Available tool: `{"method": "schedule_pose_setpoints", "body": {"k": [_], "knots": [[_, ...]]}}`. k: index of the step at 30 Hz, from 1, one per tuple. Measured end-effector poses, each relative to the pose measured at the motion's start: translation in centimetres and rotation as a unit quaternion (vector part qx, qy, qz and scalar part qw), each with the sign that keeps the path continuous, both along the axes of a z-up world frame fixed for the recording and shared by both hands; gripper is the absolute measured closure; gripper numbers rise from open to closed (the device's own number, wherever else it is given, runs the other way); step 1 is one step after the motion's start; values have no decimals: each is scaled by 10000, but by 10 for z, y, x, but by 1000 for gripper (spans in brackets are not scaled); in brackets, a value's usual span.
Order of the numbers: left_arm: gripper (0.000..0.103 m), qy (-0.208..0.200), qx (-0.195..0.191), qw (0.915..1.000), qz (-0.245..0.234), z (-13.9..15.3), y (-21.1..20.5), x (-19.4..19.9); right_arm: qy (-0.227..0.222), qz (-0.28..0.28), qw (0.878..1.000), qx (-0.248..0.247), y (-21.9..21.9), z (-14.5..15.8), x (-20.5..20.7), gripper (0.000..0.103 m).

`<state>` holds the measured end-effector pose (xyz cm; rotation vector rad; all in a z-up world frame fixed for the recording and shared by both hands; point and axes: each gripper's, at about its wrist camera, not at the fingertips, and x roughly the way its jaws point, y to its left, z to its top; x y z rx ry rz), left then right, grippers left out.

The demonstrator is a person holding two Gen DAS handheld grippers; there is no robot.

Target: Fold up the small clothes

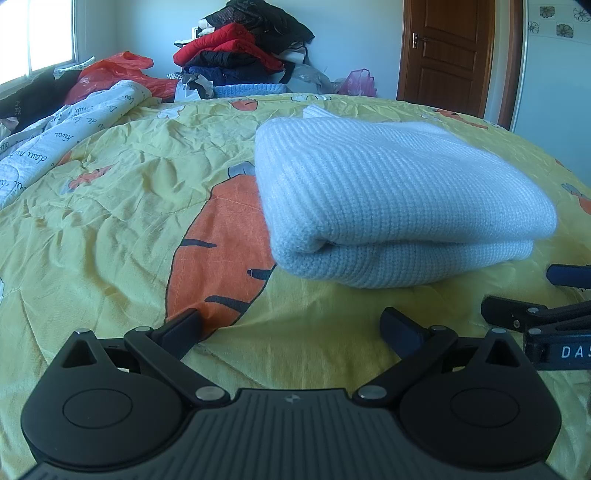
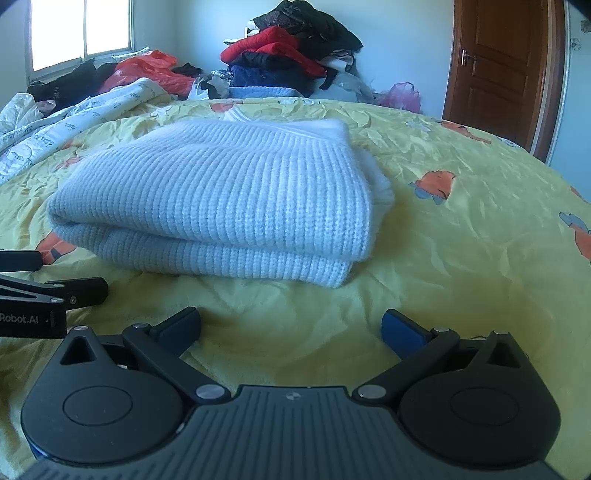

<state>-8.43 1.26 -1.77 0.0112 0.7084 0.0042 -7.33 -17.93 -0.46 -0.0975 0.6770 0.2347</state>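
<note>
- Folded pale-blue knit sweater [image 2: 221, 195] lying on the bed, on yellow bedsheet [image 2: 461, 258] w/ orange carrot print; folded in two thick layers, rounded fold edge facing the cameras.
- Sweater seen in left wrist view too [image 1: 399, 199], right of centre, partly over a big carrot print [image 1: 221, 240].
- Left tongs [image 1: 291, 325] wide open, nothing between the fingers, low over the sheet just in front of the sweater – apart from it, not touching.
- Right tongs [image 2: 291, 325] also spread open, empty, low over the sheet near the front edge of the sweater; no contact w/ the knit.
- Both tongs side by side: right one visible at right edge of left wrist view [image 1: 554, 295], left one at left edge of right wrist view [image 2: 51, 280].
- Blue pad on right finger [image 2: 402, 332] of the right tongs; other fingers look dark.
- White quilt w/ script print [image 2: 55, 129] bunched at left side of the bed.
- Behind the bed, a pile of clothes [image 2: 288, 55] – red, black, navy items stacked, messy.
- Orange plastic bag [image 1: 118, 70] left of the pile, pink bag [image 2: 400, 94] to the right, near the brown wooden door [image 2: 498, 66].
- Window [image 2: 81, 29] at far left, bright daylight.
</note>
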Motion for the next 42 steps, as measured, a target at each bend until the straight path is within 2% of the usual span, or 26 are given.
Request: {"method": "schedule_pose_setpoints", "body": {"k": [42], "knots": [[0,-16,-14,10000,-4,0,1,-1,18,-55,10000,12,0,0,5,1]]}}
